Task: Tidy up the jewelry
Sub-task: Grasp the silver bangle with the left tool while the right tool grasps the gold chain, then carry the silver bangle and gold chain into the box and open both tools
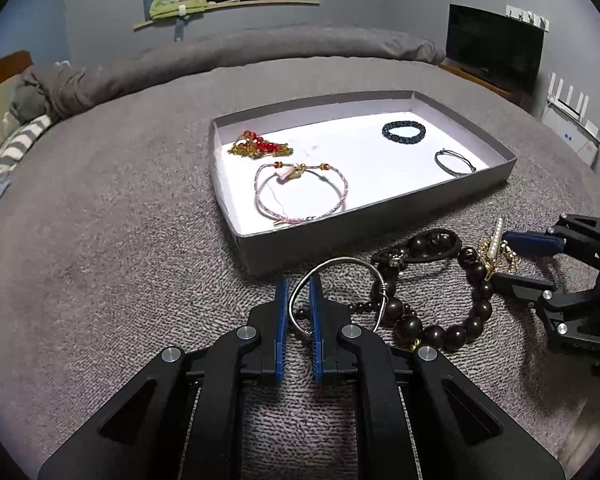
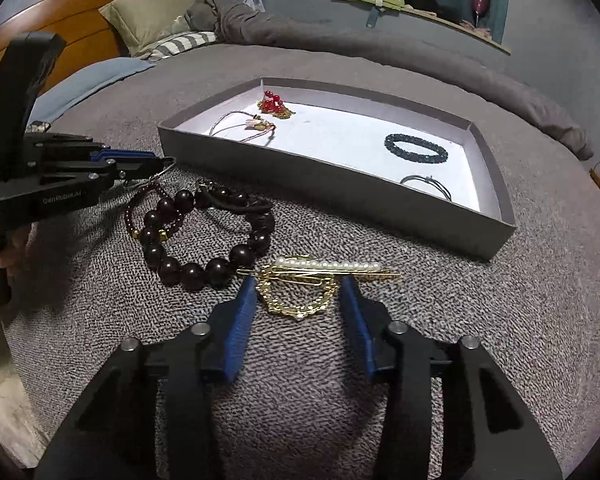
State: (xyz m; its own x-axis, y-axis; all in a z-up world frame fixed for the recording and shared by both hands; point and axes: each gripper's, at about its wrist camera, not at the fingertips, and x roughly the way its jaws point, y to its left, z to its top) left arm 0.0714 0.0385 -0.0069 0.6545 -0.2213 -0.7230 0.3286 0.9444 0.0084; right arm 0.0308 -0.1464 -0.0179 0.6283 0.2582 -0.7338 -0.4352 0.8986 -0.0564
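My left gripper point(image 1: 298, 284) pinches the silver bangle point(image 1: 332, 292). My right gripper point(image 2: 300, 292) straddles the gold chain point(image 2: 296, 300) at 12 o'clock, not gripping; should pinch low, avoiding the pearl hair clip point(image 2: 332, 266).

My left wrist camera is looking forward and down along my left gripper point(image 1: 299, 286), sitting close over the grey blanket point(image 1: 120, 240) and facing the tray point(image 1: 380, 224) ahead. My right wrist camera is looking the same way along my right gripper point(image 2: 299, 286), seeing the tray point(image 2: 340, 184) from further right. Both are sharing the tray, the dark bead bracelet point(image 1: 460, 320) point(image 2: 204, 268) near it and each other's gripper.
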